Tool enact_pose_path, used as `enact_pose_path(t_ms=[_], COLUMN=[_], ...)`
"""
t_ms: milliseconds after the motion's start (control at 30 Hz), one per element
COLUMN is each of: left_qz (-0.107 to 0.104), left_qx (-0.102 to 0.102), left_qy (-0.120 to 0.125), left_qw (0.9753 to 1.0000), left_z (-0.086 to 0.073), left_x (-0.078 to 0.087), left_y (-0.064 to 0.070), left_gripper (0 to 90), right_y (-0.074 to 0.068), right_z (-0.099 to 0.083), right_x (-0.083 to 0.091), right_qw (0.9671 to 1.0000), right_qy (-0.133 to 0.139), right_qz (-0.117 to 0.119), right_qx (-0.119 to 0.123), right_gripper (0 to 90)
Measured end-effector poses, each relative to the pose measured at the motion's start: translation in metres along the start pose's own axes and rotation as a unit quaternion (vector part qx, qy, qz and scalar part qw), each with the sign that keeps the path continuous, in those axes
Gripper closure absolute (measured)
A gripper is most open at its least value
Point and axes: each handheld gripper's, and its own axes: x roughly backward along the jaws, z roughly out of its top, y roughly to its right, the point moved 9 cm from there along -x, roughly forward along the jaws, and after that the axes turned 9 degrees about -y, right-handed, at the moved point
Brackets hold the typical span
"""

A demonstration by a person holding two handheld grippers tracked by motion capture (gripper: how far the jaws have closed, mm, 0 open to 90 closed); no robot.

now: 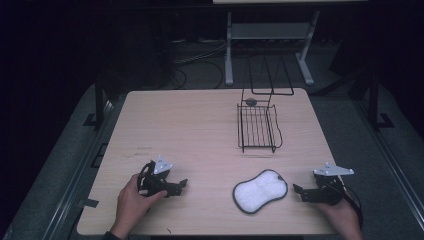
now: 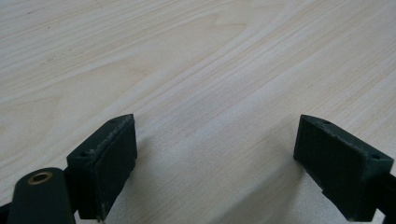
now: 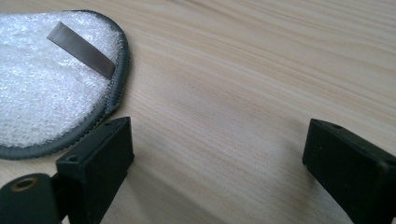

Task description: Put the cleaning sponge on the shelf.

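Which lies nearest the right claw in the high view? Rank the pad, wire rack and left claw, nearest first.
1. White oval scrubbing pad with grey edging, just left of the right claw.
2. Black wire rack, farther up the table.
3. Left claw, across the table.

A pale wooden table [image 1: 200, 125] carries a wire rack [image 1: 257, 127] and a white pad [image 1: 260, 191].

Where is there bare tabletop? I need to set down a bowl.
The table's far-left half, left of the wire rack, is bare. So is the strip between the left claw and the white pad. The right side is crowded: rack, pad, right claw.
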Motion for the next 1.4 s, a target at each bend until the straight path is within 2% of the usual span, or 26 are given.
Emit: enact_pose_path(t_ms=[200,367,500,600,633,667,700,733,800,833,867,933,1033,1067,1200,1233,1267,1400], left_qz=[0.000,0.000,0.000,0.000,0.000,0.000,0.000,0.000,0.000,0.000,0.000,0.000,0.000,0.000,0.000,0.000,0.000,0.000], left_qx=[0.000,0.000,0.000,0.001,0.001,0.000,0.001,0.000,0.000,0.000,0.000,0.000,0.000,0.000,0.000,0.000,0.000,0.000], left_qy=[0.000,0.000,0.000,0.000,0.000,0.000,0.000,0.000,0.000,0.000,0.000,0.000,0.000,0.000,0.000,0.000,0.000,0.000], left_qw=[1.0000,1.0000,1.0000,1.0000,1.0000,1.0000,1.0000,1.0000,1.0000,1.0000,1.0000,1.0000,1.0000,1.0000,1.0000,1.0000,1.0000,1.0000], left_z=[0.000,0.000,0.000,0.000,0.000,0.000,0.000,0.000,0.000,0.000,0.000,0.000,0.000,0.000,0.000,0.000,0.000,0.000], left_x=[0.000,0.000,0.000,0.000,0.000,0.000,0.000,0.000,0.000,0.000,0.000,0.000,0.000,0.000,0.000,0.000,0.000,0.000], left_y=[0.000,0.000,0.000,0.000,0.000,0.000,0.000,0.000,0.000,0.000,0.000,0.000,0.000,0.000,0.000,0.000,0.000,0.000], left_gripper=[12.5,12.5,12.5,12.5,12.5,12.5,12.5,12.5,12.5,12.5,12.5,12.5,12.5,12.5,12.5,12.5,12.4,12.5], right_y=[0.000,-0.001,-0.007,-0.017,-0.017,-0.022,-0.031,-0.035,-0.044,-0.044,-0.054,-0.064,-0.070,-0.078,-0.097,-0.097,-0.109,-0.124], right_z=[-0.001,-0.001,0.002,0.005,0.005,0.006,0.009,0.010,0.014,0.014,0.017,0.020,0.021,0.022,0.026,0.026,0.027,0.028], right_x=[0.001,0.007,0.016,0.021,0.021,0.023,0.025,0.027,0.031,0.031,0.033,0.034,0.034,0.034,0.033,0.033,0.031,0.026], right_qw=[1.0000,0.9998,0.9998,0.9993,0.9993,0.9988,0.9976,0.9968,0.9947,0.9947,0.9924,0.9902,0.9885,0.9859,0.9803,0.9803,0.9772,0.9728], right_qy=[-0.001,-0.015,-0.010,-0.007,-0.007,-0.008,-0.002,0.003,0.008,0.008,0.012,0.013,0.012,0.013,0.015,0.015,0.011,0.006], right_qz=[0.001,0.007,0.016,0.037,0.037,0.047,0.066,0.076,0.095,0.095,0.113,0.125,0.135,0.151,0.175,0.175,0.187,0.198], right_qx=[0.000,-0.013,-0.003,0.006,0.006,0.011,0.022,0.027,0.037,0.037,0.047,0.060,0.066,0.070,0.090,0.090,0.099,0.121], right_gripper=[8.6,15.8,29.6,43.8,43.8,49.7,61.3,66.8,75.9,75.9,83.6,89.6,89.8,89.9,89.8,89.8,89.8,89.8])
